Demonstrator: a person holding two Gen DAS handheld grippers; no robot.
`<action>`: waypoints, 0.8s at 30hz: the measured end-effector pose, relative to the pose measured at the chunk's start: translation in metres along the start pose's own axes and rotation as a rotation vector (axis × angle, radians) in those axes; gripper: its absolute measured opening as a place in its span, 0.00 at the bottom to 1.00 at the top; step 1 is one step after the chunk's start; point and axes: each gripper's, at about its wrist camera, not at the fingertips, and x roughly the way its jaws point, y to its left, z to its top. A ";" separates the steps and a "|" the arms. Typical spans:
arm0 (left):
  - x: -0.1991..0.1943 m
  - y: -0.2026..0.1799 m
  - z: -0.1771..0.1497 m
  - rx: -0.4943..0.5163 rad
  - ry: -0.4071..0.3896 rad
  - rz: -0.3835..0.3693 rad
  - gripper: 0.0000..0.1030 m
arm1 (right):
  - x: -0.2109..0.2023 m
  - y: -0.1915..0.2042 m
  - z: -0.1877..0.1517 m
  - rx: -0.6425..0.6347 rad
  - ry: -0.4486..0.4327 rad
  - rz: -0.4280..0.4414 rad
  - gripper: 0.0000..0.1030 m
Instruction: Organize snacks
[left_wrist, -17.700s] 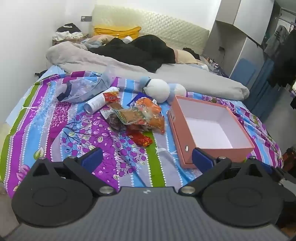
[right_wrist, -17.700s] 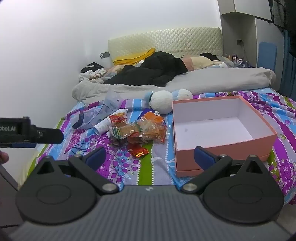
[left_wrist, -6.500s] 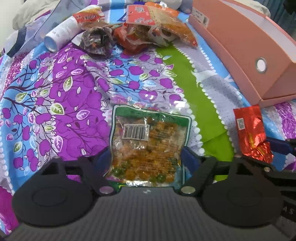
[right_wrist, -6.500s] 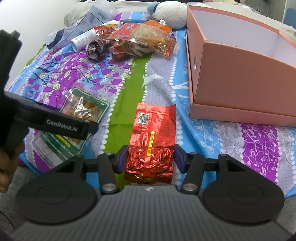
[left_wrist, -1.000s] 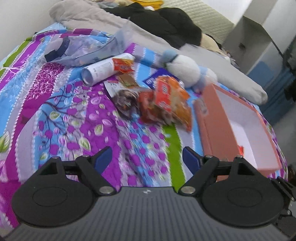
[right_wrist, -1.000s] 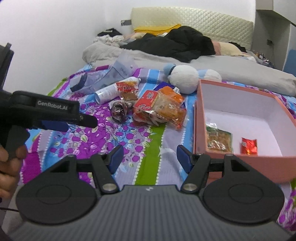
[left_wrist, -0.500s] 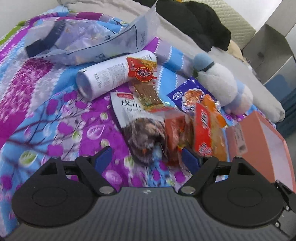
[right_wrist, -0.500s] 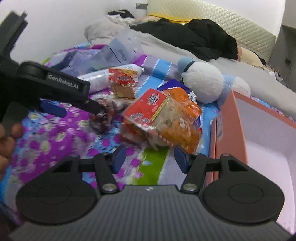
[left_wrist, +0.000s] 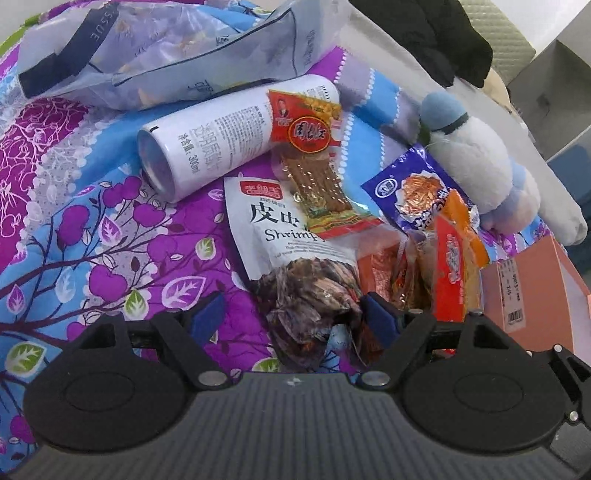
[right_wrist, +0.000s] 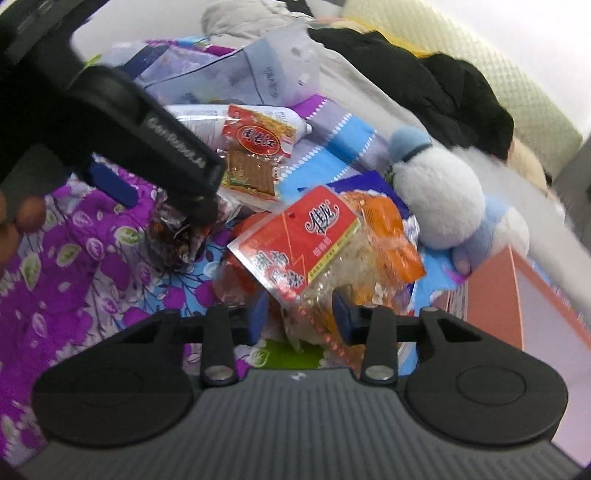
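Both grippers are down in the snack pile on the bed (left_wrist: 74, 229) right now. The left gripper (left_wrist: 295, 317) has its fingers spread wide on either side of the dark bottom end of the shrimp snack bag (left_wrist: 295, 266), with gaps on both sides, so it's not squeezing anything. That bag lies flat on the purple flowery bedspread, its white top end tucked under a small red-topped snack pack (left_wrist: 314, 173), which leans on a white can (left_wrist: 221, 136) lying on its side. A bluish tissue pack (left_wrist: 155, 59) sits behind the can.

The right gripper (right_wrist: 297, 314) has its fingers narrowed around the lower end of a clear noodle pack with a red label (right_wrist: 306, 240). The blue pads sit right at the plastic, but I can't tell if they're actually pinching it or just about touching. An orange packet (right_wrist: 399, 236) lies just behind it, and a blue one (left_wrist: 413, 192) pokes out under that.

The pink box (right_wrist: 491, 295) stands to the right of the pile, with a white and blue plush toy (right_wrist: 439, 199) just behind its corner.
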 end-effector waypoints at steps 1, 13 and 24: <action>0.001 0.001 0.000 -0.003 0.001 -0.006 0.81 | 0.001 0.002 0.001 -0.020 -0.003 -0.005 0.30; -0.009 0.000 -0.010 -0.011 -0.020 -0.071 0.50 | -0.012 0.012 0.003 -0.109 -0.053 -0.042 0.14; -0.052 0.007 -0.055 0.008 -0.069 -0.100 0.48 | -0.051 0.028 -0.024 -0.108 -0.101 -0.048 0.11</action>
